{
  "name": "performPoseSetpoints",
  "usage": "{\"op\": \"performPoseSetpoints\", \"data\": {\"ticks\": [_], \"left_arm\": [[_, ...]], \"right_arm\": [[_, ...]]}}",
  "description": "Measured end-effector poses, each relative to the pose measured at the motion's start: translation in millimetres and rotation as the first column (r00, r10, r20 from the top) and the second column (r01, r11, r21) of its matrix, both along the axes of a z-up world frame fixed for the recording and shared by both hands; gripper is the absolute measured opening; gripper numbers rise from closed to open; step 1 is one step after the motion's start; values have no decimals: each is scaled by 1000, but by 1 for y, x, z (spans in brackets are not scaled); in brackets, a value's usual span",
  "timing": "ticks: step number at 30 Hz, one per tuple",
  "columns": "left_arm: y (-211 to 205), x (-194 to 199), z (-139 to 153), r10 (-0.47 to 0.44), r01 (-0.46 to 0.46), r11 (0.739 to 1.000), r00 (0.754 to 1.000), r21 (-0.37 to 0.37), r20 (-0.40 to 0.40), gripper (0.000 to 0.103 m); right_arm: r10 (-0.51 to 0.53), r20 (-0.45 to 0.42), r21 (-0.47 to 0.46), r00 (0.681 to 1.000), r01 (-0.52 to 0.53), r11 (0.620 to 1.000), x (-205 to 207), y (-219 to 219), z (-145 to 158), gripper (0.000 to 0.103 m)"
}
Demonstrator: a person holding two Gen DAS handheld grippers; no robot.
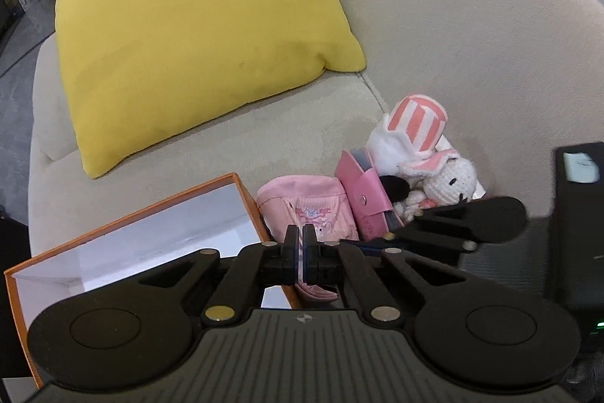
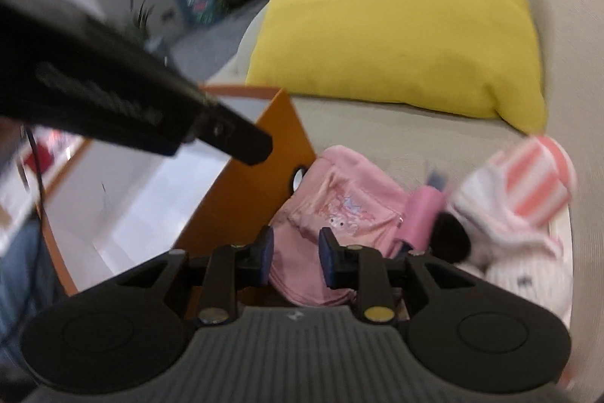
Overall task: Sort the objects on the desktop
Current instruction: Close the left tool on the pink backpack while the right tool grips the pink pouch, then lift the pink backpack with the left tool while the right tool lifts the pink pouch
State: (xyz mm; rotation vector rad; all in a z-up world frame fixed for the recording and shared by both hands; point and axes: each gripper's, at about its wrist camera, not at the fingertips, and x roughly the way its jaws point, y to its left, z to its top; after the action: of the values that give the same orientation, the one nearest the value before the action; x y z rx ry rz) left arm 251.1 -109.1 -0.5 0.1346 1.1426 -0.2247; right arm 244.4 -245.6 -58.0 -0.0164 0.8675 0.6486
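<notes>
The open orange box (image 1: 124, 233) waits at the left as the likely drop spot, the left gripper (image 1: 301, 240) hangs above its rim with fingers clenched on nothing, and the right gripper (image 2: 295, 248), fingers released, straddles the pink pouch (image 2: 332, 210) beside the plush rabbit (image 1: 449, 180) on the sofa (image 1: 453, 25).

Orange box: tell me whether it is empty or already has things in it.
Empty as far as shown. The orange box is open-topped, and only its bare white inside shows in both views; the pink pouch lies outside against its wall.
</notes>
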Motion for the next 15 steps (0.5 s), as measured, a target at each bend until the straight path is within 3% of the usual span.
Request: {"op": "performPoseSetpoints", "data": {"ticks": [4,8,15], "left_arm": [[12,-1,2,-2,2,999,1000,-45,1,0],[21,-1,3,-6,6,997,1000,-82,-2,0],[32,-3,0,9,-10,993,1000,-119,-6,0]], "right_arm": [[106,41,-145,994,-99,984,19,17,0,28],[217,0,-238,976,-211,948,33,29,-2,28],[310,-65,-286,949,-315,905,57,35,-4,17]]}}
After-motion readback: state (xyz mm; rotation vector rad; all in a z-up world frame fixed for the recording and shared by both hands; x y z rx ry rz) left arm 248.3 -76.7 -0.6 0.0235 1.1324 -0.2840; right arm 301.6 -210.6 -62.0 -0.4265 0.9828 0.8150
